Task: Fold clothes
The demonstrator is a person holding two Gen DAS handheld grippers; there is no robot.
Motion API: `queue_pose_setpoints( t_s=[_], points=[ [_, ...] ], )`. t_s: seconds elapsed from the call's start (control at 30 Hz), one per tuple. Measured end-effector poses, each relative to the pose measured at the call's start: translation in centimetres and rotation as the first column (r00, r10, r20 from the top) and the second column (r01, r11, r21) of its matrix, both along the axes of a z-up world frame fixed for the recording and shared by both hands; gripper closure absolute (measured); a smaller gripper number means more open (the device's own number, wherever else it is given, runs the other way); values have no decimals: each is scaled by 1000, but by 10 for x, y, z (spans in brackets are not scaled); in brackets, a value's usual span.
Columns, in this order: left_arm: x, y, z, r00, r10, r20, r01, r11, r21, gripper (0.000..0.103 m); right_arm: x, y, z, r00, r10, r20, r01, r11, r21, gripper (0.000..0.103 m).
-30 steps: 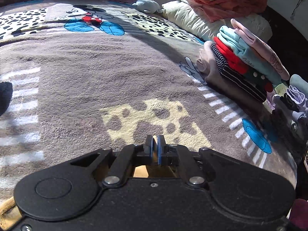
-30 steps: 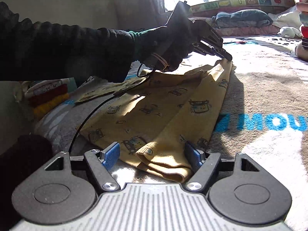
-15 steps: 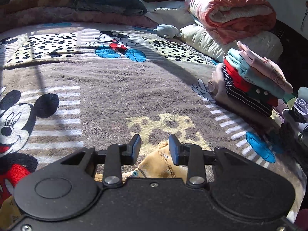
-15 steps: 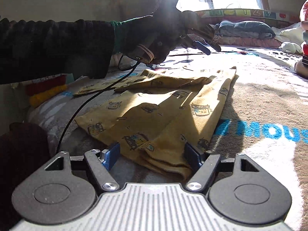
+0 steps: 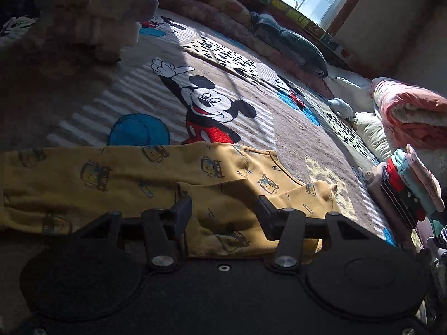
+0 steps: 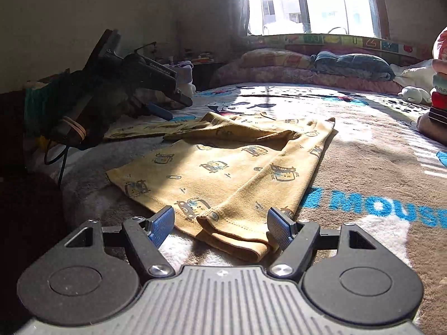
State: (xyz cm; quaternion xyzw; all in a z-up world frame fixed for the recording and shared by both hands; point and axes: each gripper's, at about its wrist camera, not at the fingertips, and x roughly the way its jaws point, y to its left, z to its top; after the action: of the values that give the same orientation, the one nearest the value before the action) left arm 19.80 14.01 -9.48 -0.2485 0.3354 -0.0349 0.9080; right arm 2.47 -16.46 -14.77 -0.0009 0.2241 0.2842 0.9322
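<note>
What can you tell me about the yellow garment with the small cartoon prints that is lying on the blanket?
The yellow printed garment looks like soft knit cotton, mustard yellow with small cartoon vehicle prints and stitched hems. It lies flat on the brown plush cartoon-mouse blanket, partly folded: one long side is turned over itself, and a sleeve lies folded across the far end. Its near hem sits between the open fingers of the right gripper; the left gripper, also open, hovers at the other end. Neither visibly grips it.

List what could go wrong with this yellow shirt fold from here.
1. The right hand-held gripper is open around the doubled hem of the yellow shirt; it may pinch one layer only.
2. The sleeve lies loosely folded and could slide open if tugged.
3. The fleecy blanket may drag the cloth.
</note>
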Motion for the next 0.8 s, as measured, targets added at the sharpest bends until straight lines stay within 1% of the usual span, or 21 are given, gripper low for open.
queue_pose_setpoints(
  t_s=[0.07, 0.17, 0.27, 0.37, 0.4, 0.43, 0.47, 0.5, 0.57, 0.6, 0.63, 0.67, 0.73, 0.8],
  points=[
    [-6, 11, -4, 999, 36, -16, -37, 998, -57, 54, -3, 3, 1, 1000, 11, 11, -11, 1000, -14, 30],
    [-12, 18, -9, 998, 61, -29, -63, 995, -75, 54, -4, 8, -2, 1000, 25, 1, -25, 998, -49, 30],
    [-13, 25, -20, 994, 97, -59, -104, 986, -131, 54, -7, 14, -6, 999, 37, 3, -37, 996, -86, 29],
    [-13, 22, -28, 991, 111, -78, -121, 984, -134, 56, -8, 16, -8, 999, 40, 6, -39, 994, -102, 29],
    [-14, 19, -29, 990, 117, -80, -127, 984, -126, 59, -8, 17, -8, 999, 40, 5, -39, 994, -102, 28],
    [-15, 16, -30, 989, 123, -82, -133, 984, -117, 77, -8, 17, -8, 999, 40, 5, -39, 994, -102, 28],
    [-15, 13, -30, 989, 118, -88, -127, 986, -108, 90, -9, 17, -8, 999, 39, 5, -39, 994, -100, 28],
    [-15, 9, -29, 991, 102, -89, -112, 988, -108, 102, -9, 16, -8, 999, 39, 6, -38, 994, -99, 28],
    [-24, 8, -13, 994, 98, -39, -103, 985, -139, 102, -10, 16, -8, 999, 37, 5, -36, 995, -94, 28],
    [-34, 12, 1, 994, 112, 9, -109, 978, -178, 102, -10, 16, -8, 999, 35, 4, -35, 995, -91, 28],
    [-42, 18, 15, 990, 136, 28, -126, 967, -222, 102, -11, 15, -8, 999, 34, 4, -33, 995, -90, 28],
    [-46, 23, 22, 989, 148, 24, -137, 957, -255, 102, -11, 15, -8, 999, 33, 4, -32, 996, -88, 28],
    [-53, 28, 24, 986, 166, -17, -164, 945, -282, 102, -11, 14, -8, 999, 34, 3, -34, 996, -79, 28],
    [-56, 26, 22, 987, 157, -25, -158, 953, -257, 102, -10, 12, -7, 999, 32, -1, -32, 997, -69, 28]
  ],
)
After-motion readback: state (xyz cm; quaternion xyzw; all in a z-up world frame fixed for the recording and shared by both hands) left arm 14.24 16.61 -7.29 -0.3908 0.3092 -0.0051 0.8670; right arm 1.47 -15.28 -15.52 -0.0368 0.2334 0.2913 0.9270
